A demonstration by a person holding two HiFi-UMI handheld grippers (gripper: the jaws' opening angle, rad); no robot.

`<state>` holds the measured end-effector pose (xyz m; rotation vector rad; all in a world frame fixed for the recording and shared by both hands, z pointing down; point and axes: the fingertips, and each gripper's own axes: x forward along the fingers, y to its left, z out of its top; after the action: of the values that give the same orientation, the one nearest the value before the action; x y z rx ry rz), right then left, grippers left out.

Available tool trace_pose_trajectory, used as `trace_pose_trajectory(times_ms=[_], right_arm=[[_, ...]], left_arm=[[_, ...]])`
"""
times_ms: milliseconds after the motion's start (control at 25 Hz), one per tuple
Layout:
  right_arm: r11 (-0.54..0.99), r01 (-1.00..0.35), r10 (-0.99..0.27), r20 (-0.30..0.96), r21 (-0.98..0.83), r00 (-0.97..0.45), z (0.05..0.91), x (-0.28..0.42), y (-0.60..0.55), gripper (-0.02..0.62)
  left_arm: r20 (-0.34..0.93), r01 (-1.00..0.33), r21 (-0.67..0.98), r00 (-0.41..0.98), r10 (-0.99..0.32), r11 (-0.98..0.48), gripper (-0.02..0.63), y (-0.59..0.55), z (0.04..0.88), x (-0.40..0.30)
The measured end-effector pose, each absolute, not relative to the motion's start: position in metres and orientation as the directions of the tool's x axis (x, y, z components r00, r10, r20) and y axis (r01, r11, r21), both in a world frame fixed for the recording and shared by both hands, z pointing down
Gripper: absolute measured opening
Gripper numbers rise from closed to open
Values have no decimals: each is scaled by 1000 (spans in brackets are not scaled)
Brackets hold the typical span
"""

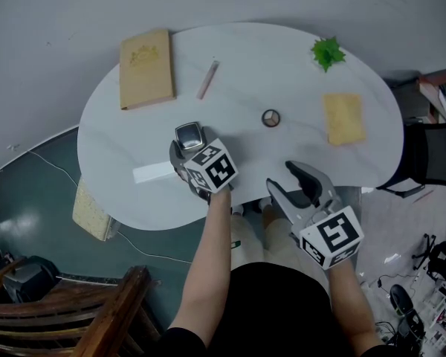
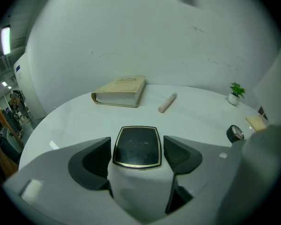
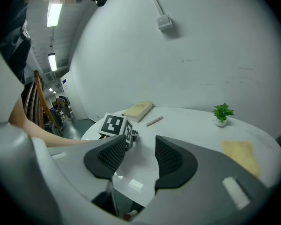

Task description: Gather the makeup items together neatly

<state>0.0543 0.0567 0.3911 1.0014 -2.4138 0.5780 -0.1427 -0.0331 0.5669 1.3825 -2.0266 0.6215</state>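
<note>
This looks like an office or lab workroom, not a home. A white oval table (image 1: pixel 126 132) stands under both grippers, against a plain curved white wall (image 2: pixel 131 36). To the right of the right gripper (image 1: pixel 284 175) is a black mesh office chair (image 1: pixel 435 155). Nearer the person on that side, loose cables and gear (image 1: pixel 431 288) litter the pale floor. Behind and to the left of the left gripper (image 1: pixel 190 143), a wooden chair (image 1: pixel 97 314) stands on a teal floor (image 1: pixel 30 192). High above the right gripper, a wall box (image 3: pixel 165 21) has a surface-run cable. Up to that gripper's left, 2 ceiling strip lights (image 3: pixel 55 13) hang over an open hallway.
</note>
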Motion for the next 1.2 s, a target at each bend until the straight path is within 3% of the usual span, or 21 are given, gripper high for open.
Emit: trace_pose_trajectory(times_ms=[480, 1200], right_arm=[[634, -751, -572, 543, -183, -615, 384, 54, 49, 192], [602, -785, -628, 522, -145, -577, 381, 57, 32, 192]], left_arm=[[664, -972, 36, -150, -732, 233, 357, -33, 536, -132], [578, -990, 13, -107, -809, 141, 290, -29, 464, -157]])
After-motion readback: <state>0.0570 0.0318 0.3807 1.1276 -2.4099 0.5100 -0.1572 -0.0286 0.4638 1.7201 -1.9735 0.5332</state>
